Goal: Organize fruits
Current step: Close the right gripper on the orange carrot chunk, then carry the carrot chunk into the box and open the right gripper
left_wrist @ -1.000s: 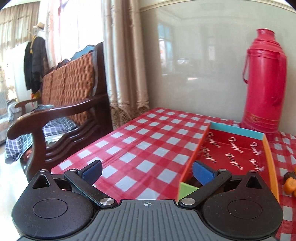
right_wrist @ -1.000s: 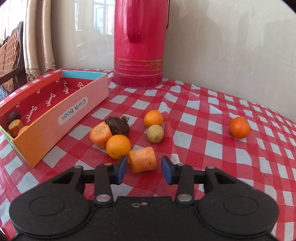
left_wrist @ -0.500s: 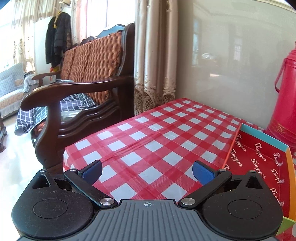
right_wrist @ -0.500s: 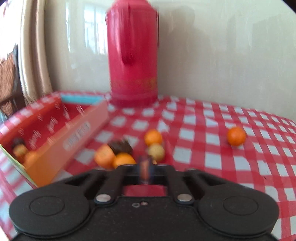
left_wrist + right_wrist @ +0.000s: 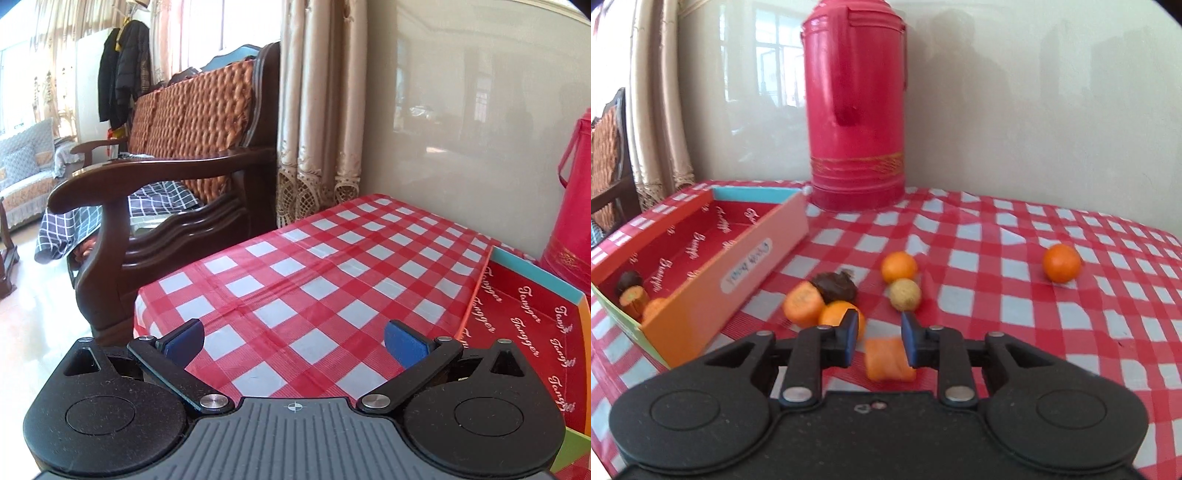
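My right gripper (image 5: 879,332) is shut on a stubby orange chunk (image 5: 888,360), which sits low between the blue pads against the right one, above the checked cloth. Just beyond it lie an orange (image 5: 838,314), a cut orange piece (image 5: 803,304), a dark fruit (image 5: 836,286), a second orange (image 5: 898,266) and a tan ball (image 5: 905,294). A third orange (image 5: 1062,263) lies alone at the right. The red box (image 5: 701,295) at the left holds a dark fruit (image 5: 628,280) and orange pieces (image 5: 634,299). My left gripper (image 5: 293,339) is open over bare cloth, with the box (image 5: 524,317) to its right.
A tall red thermos (image 5: 855,110) stands against the wall behind the box. A dark wooden armchair (image 5: 177,177) and curtains (image 5: 317,122) stand past the table's left edge (image 5: 147,295).
The right jaws closed on the orange chunk, and the fruits now sit lower in its view. The left view swung leftward: the box slid to the right edge and the armchair came in.
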Demonstrator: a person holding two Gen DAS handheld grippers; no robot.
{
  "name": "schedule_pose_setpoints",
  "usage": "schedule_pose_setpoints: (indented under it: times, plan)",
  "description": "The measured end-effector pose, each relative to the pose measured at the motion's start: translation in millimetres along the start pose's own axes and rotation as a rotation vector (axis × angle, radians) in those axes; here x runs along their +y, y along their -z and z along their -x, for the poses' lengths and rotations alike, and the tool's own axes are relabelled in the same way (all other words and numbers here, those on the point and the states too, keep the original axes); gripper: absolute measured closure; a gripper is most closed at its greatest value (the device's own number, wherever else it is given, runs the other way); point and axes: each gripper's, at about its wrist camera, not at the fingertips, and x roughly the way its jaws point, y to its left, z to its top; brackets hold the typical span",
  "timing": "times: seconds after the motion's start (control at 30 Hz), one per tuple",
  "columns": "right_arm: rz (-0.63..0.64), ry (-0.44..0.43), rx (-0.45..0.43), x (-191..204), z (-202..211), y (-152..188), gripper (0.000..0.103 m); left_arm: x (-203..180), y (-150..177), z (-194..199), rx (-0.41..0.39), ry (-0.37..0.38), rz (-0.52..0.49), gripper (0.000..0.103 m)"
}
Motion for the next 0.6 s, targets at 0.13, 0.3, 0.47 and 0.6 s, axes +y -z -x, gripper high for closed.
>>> schedule_pose_setpoints:
  times: [0.13, 0.3, 0.47, 0.6]
  plan:
    - [-0.015, 0.009, 0.031, -8.0, 1.5, 9.3, 0.054, -7.2, 0.6, 6.5, -0.026, 0.012, -0.028, 0.0]
    - [-0.004, -0.004, 0.024, -4.6, -2.2, 10.9, 0.056, -12.2, 0.6, 8.1, -0.017, 0.029, -0.029, 0.0]
    - [-0.005, -0.013, 0.057, -0.4, -17.4, 8.2, 0.075, -14.2, 2.3, 10.6, -0.029, 0.018, -0.048, 0.0]
    - [-0.004, -0.009, 0.068, 0.1, -18.2, 10.8, 0.081, -10.9, 1.9, 8.1, -0.021, 0.008, -0.04, 0.0]
